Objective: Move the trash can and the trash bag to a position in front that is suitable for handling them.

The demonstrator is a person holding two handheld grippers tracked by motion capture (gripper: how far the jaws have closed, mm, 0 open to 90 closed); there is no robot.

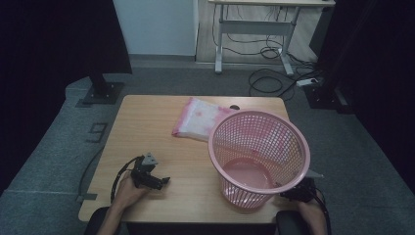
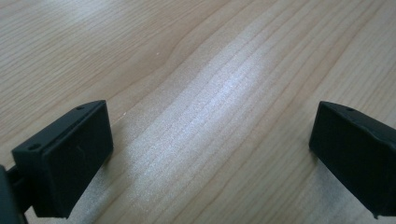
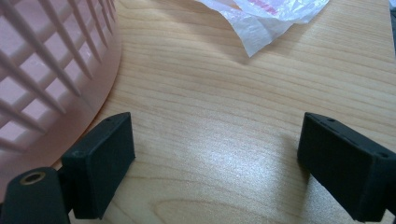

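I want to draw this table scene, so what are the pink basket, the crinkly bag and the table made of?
The pink basket looks like moulded plastic: a smooth rim and a regular lattice of holes. The bag seems thin plastic film, whitish with pink print, see-through and wrinkled in the right gripper view. The table looks like wood or a wood-look laminate: pale grain lines with a soft sheen; which one, I cannot tell.

My black left gripper rests on pale wood-grain table. Centre-right, the basket is pink lattice; upper centre, the bag is white, blotched pink.
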